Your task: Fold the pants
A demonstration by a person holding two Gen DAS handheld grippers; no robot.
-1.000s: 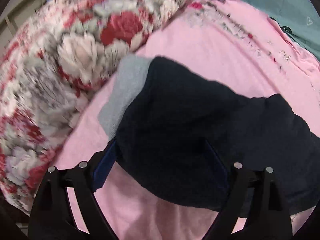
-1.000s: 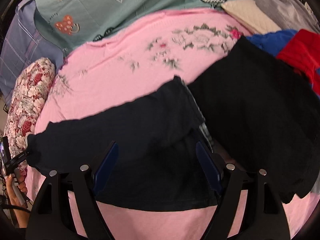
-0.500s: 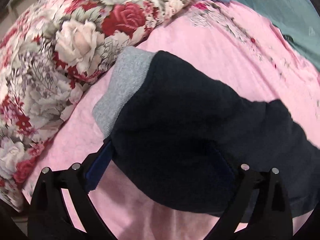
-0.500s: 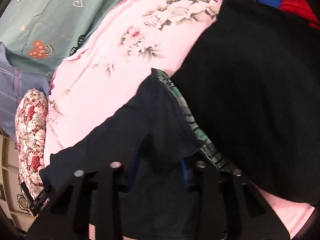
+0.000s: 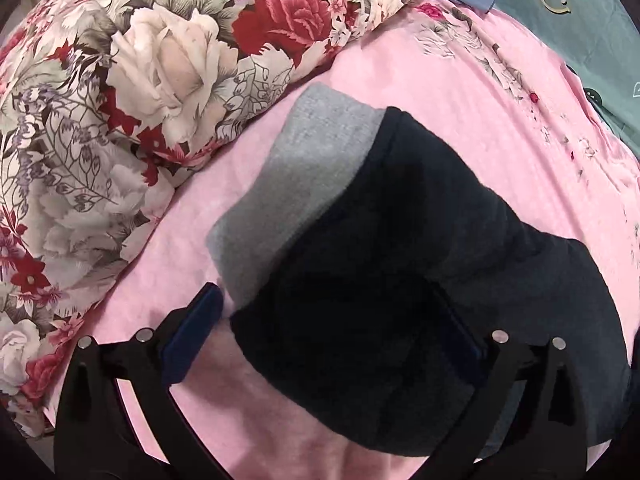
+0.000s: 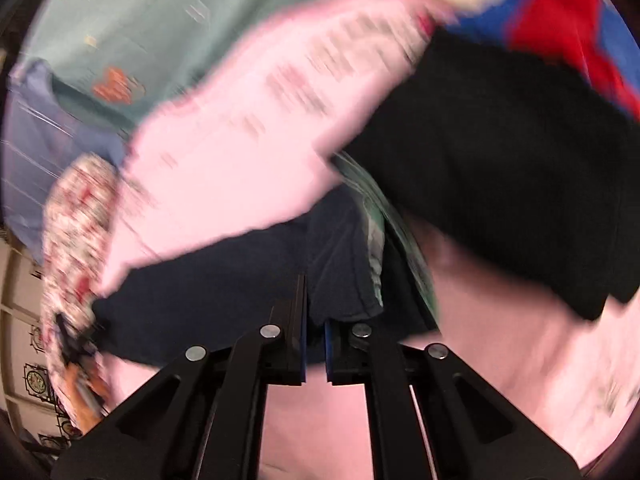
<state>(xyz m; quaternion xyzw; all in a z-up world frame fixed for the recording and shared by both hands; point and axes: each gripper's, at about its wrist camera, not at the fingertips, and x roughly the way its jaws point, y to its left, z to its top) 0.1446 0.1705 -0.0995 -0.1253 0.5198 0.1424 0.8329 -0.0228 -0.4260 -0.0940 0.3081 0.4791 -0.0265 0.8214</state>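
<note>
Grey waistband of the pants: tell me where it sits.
Left wrist view, centre: grey waistband on the pink sheet, beside the floral pillow.

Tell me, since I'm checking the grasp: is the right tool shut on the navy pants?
Shut on them: the right tool has just been closing, and its blue pads pinch a bunched edge of the navy pants.

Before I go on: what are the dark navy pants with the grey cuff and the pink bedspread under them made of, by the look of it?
Dark navy pants: soft knit, probably fleece or jersey; matte, slightly fuzzy, slumping in rounded folds. Grey cuff: ribbed-looking heathered knit, speckled grey. Pink bedspread: thin woven cloth, likely cotton; matte, finely wrinkled, with a printed flower pattern. The fibre itself cannot be told.
</note>
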